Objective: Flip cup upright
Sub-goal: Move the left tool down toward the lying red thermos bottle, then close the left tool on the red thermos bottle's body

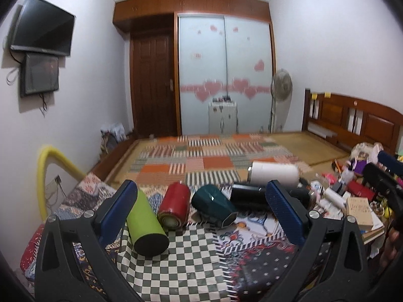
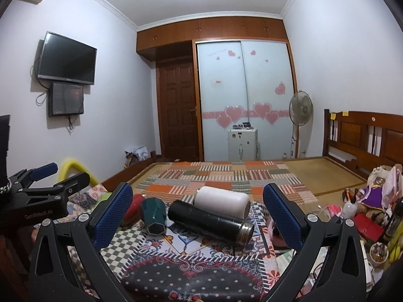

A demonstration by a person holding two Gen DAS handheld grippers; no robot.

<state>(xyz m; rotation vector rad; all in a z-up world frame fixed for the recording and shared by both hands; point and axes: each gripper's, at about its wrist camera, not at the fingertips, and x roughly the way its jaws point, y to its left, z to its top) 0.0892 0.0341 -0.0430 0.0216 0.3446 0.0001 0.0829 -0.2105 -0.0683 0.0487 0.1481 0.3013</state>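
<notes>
Several cups lie on their sides in a row on the patterned cloth: a lime green cup point(image 1: 147, 226), a red cup point(image 1: 175, 207), a dark green faceted cup point(image 1: 214, 205), a black flask point(image 1: 248, 196) and a white cup point(image 1: 273, 175). My left gripper point(image 1: 201, 214) is open and empty, just short of the row. My right gripper point(image 2: 199, 216) is open and empty, facing the dark green cup point(image 2: 152, 216), the black flask point(image 2: 210, 221) and the white cup point(image 2: 221, 201). The red cup point(image 2: 133, 207) is partly hidden by its left finger.
A checkered cloth point(image 1: 176, 259) lies under the cups. Books, bottles and clutter point(image 1: 357, 209) crowd the right side. A bed with a patchwork mat point(image 1: 201, 156) lies beyond. The left gripper shows at the left edge of the right wrist view point(image 2: 47, 183).
</notes>
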